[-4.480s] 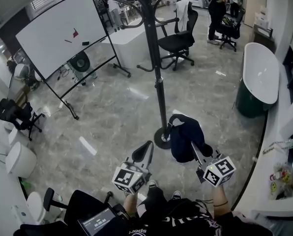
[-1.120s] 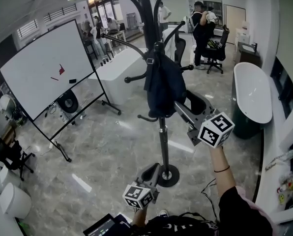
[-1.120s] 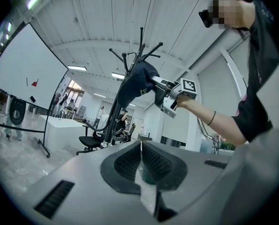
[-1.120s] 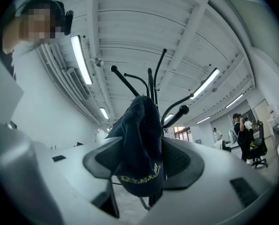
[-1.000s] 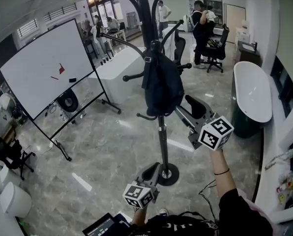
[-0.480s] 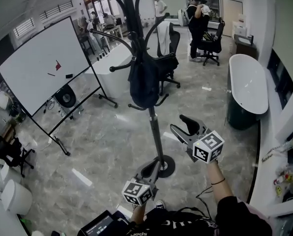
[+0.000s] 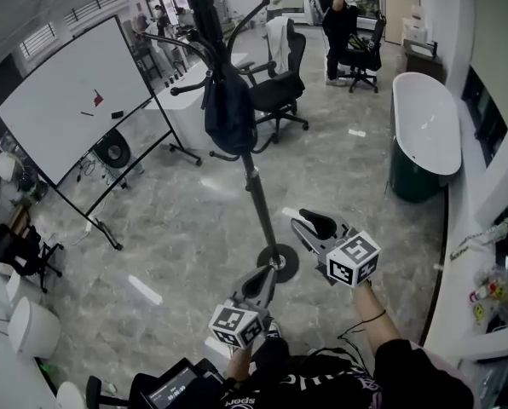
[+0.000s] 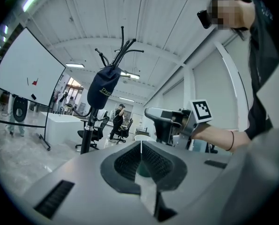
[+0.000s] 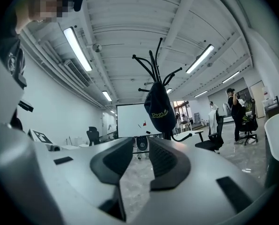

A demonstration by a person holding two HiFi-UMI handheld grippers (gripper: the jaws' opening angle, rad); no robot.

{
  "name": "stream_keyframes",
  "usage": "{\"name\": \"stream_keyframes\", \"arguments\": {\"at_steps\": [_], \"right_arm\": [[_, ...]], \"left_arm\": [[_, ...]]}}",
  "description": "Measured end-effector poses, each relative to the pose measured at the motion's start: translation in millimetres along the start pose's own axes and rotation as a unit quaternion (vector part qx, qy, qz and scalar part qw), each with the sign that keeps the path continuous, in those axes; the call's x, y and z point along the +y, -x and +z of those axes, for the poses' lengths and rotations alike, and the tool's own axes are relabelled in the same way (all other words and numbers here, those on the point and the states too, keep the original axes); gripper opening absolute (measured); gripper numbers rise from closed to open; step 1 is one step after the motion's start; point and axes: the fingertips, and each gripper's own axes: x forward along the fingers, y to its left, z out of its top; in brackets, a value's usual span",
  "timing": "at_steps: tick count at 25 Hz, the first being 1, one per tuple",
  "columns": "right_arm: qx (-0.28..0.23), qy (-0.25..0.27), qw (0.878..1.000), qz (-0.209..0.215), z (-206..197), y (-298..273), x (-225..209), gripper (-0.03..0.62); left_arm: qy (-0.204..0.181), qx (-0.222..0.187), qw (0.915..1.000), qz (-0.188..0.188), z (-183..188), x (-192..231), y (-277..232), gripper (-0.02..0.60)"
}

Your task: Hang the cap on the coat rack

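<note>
The dark navy cap [image 7: 228, 113] hangs from a hook of the black coat rack [image 7: 256, 203], apart from both grippers. In the right gripper view the cap [image 9: 159, 109] shows light lettering and hangs well beyond my jaws. My right gripper [image 7: 309, 226] is held low, to the right of the rack's pole. Its jaws are closing, a narrow gap still stands between the pads, and nothing is in it. My left gripper [image 7: 258, 279] sits lower, near the rack's round base [image 7: 281, 262], with its pads together and empty. The cap [image 8: 103, 89] is also far off in the left gripper view.
A whiteboard on a wheeled stand [image 7: 75, 100] stands at the left, with a white desk [image 7: 186, 100] and an office chair [image 7: 275, 92] behind the rack. A white bathtub [image 7: 424, 135] lies at the right. People [image 7: 335, 15] stand at the back.
The right gripper has dropped down and back from the hanging cap, and its jaws have narrowed. The cap stays on the hook. The left gripper has hardly moved.
</note>
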Motion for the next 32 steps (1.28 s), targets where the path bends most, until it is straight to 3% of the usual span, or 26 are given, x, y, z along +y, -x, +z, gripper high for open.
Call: {"name": "stream_keyframes", "arguments": {"at_steps": [9, 16, 22, 32], "right_arm": [[0.048, -0.032, 0.998, 0.039, -59, 54, 51, 0.037], [0.082, -0.049, 0.995, 0.036, -95, 74, 82, 0.032], [0.094, -0.078, 0.992, 0.026, -112, 86, 117, 0.032], [0.100, -0.100, 0.989, 0.032, -130, 81, 240, 0.032]], "left_arm": [[0.011, 0.037, 0.9978, 0.053, -56, -40, 56, 0.008], [0.009, 0.048, 0.9959, 0.077, -56, -53, 89, 0.008], [0.007, 0.041, 0.9965, 0.072, -55, -47, 115, 0.008], [-0.026, 0.014, 0.9967, 0.076, -36, -33, 222, 0.008]]}}
